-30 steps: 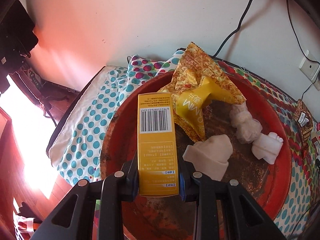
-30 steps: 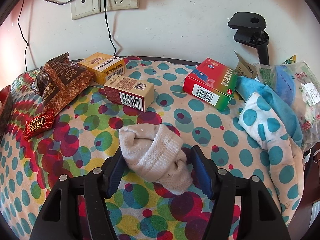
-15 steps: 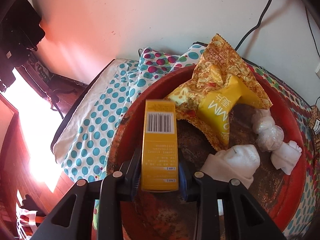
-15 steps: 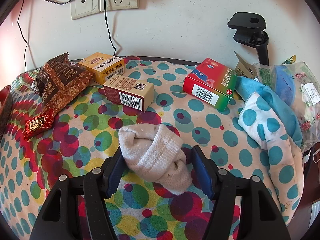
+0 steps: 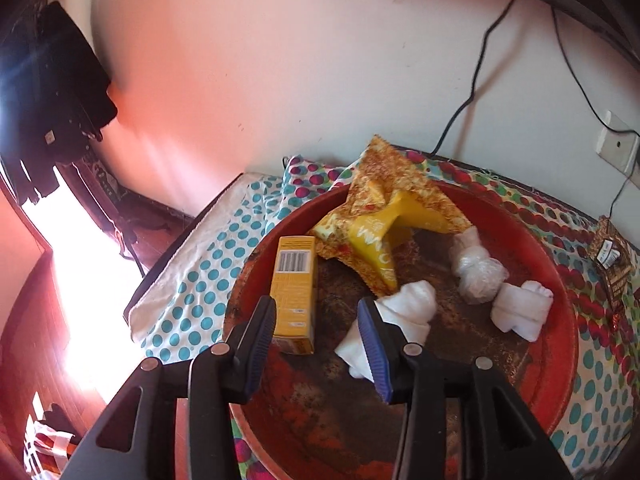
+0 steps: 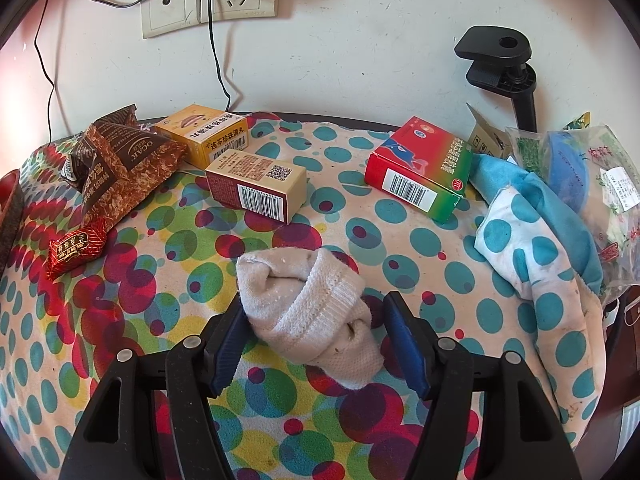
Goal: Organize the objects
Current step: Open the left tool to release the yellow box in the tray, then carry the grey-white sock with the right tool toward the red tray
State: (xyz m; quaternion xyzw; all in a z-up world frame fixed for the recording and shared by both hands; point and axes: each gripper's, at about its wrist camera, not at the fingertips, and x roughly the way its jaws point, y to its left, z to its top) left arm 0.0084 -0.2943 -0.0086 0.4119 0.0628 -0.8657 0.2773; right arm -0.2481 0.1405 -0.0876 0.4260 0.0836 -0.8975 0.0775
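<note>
Brown bag reads "OCAR"; three boxes on the counter; left gripper just opened, empty; right gripper loosely straddles a sock.

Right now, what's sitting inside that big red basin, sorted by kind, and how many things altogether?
Inside the red basin, seen from the left wrist:
Cardboard boxes: 1, the yellow box
Snack bags: 1, the yellow snack bag
Rolled white bundles: 3
Total: 5

Yellow box lying flat in red basin
</note>
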